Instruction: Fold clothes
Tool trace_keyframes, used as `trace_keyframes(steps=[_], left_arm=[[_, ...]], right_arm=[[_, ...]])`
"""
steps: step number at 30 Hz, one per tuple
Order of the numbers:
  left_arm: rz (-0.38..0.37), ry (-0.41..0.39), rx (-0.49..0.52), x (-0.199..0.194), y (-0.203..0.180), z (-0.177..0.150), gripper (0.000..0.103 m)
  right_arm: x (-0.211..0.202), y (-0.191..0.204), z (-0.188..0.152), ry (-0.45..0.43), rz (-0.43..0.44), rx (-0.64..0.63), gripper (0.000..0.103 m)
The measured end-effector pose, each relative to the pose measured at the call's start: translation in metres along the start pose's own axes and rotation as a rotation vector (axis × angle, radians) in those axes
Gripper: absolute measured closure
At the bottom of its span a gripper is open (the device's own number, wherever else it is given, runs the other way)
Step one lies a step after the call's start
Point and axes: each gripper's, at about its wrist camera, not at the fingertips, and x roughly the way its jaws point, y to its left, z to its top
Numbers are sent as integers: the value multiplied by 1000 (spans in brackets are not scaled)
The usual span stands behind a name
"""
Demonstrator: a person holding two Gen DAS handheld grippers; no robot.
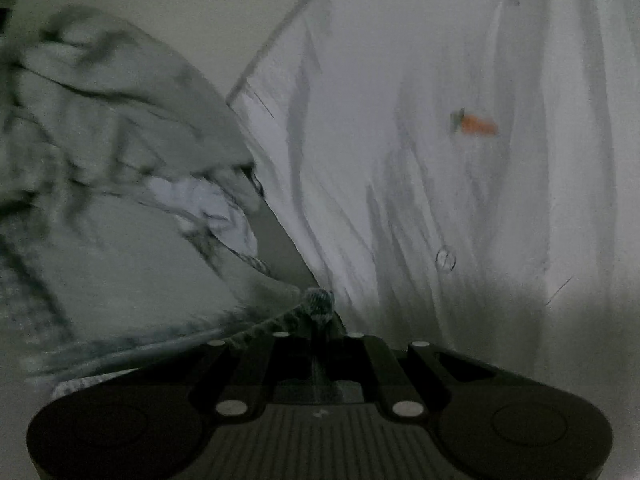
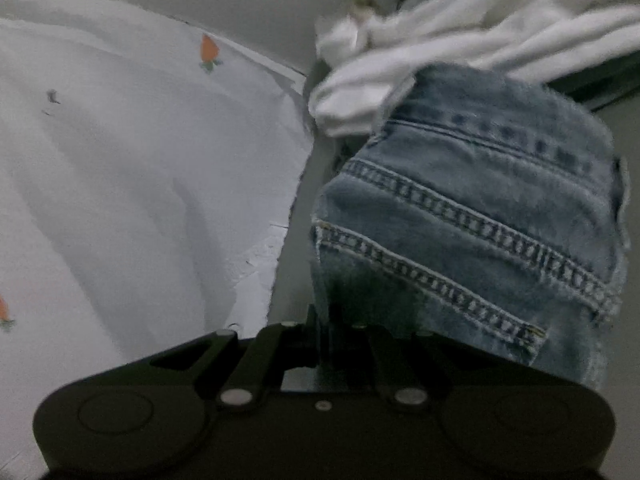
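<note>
Left hand-held gripper point(image 1: 318, 314) is clamped on the jeans' point(image 1: 120, 200) hem, jeans filling the frame's left. Right hand-held gripper point(image 2: 320, 320) is clamped on the jeans point(image 2: 460, 220), lower right, beside a white cloth point(image 2: 140, 180).

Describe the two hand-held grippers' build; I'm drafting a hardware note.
Both look alike. The left hand-held gripper has a matte black, wide rounded body with circular recesses at each end, a ribbed centre panel, slotted linkage bars and silver rivets. The right hand-held gripper shares that build. No cables, sleeves or hands show.
</note>
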Motion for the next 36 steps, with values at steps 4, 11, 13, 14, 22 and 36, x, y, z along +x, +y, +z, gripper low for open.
trace_keyframes(steps=[4, 11, 13, 14, 22, 36], left_arm=[[101, 84, 28, 66, -1, -20, 96], [112, 151, 147, 71, -9, -33, 52], [125, 174, 180, 57, -12, -36, 26], [137, 187, 197, 48, -12, -38, 26], [174, 416, 322, -26, 14, -89, 19], [235, 552, 760, -40, 10, -150, 0]], right_arm=[[40, 7, -7, 22, -77, -66, 98], [39, 41, -25, 50, -141, -402, 47], [27, 52, -38, 56, -169, -568, 30], [19, 55, -48, 66, -184, -647, 19], [-65, 24, -138, 20, -225, -1089, 4], [-119, 3, -247, 72, -58, -1594, 2]])
